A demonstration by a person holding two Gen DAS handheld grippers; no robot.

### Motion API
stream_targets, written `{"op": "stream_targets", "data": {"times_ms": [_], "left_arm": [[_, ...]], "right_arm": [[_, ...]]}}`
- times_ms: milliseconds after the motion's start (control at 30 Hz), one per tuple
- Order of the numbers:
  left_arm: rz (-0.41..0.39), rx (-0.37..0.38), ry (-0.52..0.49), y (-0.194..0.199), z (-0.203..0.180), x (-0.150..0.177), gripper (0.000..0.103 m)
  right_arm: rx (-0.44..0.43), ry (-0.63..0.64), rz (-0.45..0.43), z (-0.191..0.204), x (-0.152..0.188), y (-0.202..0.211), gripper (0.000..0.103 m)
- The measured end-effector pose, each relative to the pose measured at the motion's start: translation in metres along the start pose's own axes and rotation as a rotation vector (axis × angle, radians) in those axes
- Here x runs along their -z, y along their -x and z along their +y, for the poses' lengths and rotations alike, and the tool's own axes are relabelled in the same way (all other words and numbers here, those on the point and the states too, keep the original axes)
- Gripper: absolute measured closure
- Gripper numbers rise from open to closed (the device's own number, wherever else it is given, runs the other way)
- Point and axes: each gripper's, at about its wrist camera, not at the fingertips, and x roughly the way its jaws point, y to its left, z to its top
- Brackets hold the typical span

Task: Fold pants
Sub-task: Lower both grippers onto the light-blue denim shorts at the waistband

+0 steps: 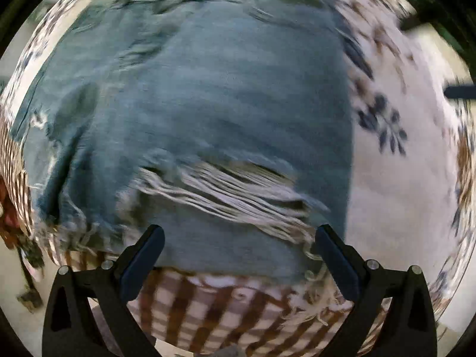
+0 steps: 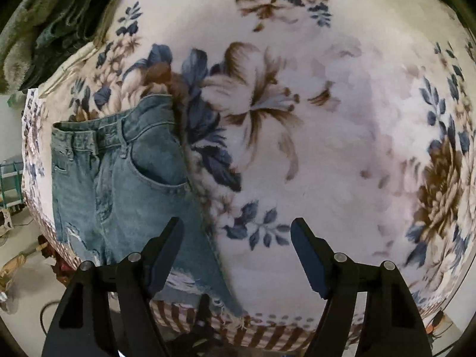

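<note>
Light blue ripped jeans (image 1: 226, 101) lie flat on a floral blanket (image 1: 395, 184). In the left wrist view they fill the frame, with a frayed tear (image 1: 232, 190) near the hem. My left gripper (image 1: 238, 238) is open and empty, just above the hem end at the bed's edge. In the right wrist view the jeans (image 2: 125, 184) lie at the left, waistband (image 2: 98, 136) away from me. My right gripper (image 2: 236, 232) is open and empty, over the blanket (image 2: 342, 148) beside the jeans' right edge.
A brown checked sheet (image 1: 226, 312) hangs below the blanket at the bed's near edge. Dark green folded clothes (image 2: 59, 20) are piled at the far left of the bed. Floor and a teal rack (image 2: 10, 181) lie left of the bed.
</note>
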Motion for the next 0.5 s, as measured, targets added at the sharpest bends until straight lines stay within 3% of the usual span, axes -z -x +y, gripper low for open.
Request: {"op": "stream_targets", "data": {"times_ms": [200,300,333,367,400,467,500], "left_arm": [[-0.002,-0.072,-0.05,0.002,-0.026,-0.004,0.0],[-0.01,-0.045,-0.038,0.014,-0.02,-0.008,0.005],[-0.024,-0.033,-0.039,0.018,-0.017,-0.008,0.016],[-0.044,-0.021,-0.042,0.024,-0.015,-0.007,0.036],[-0.071,-0.002,-0.053,0.034,-0.012,-0.006,0.046],[-0.09,0.037,-0.067,0.045,-0.006,-0.005,0.082],[-0.103,0.047,-0.064,0.055,0.0,-0.005,0.088]], "right_arm": [[-0.017,-0.005,0.029,-0.002,-0.015,-0.006,0.026],[-0.047,0.002,0.054,0.004,-0.026,-0.018,0.026],[-0.054,0.001,0.061,0.008,-0.031,-0.023,0.026],[-0.062,0.003,0.067,0.01,-0.034,-0.027,0.026],[-0.075,0.007,0.076,0.015,-0.039,-0.032,0.026],[-0.092,0.02,0.08,0.025,-0.046,-0.041,0.026],[-0.113,0.037,0.075,0.033,-0.05,-0.045,0.026]]}}
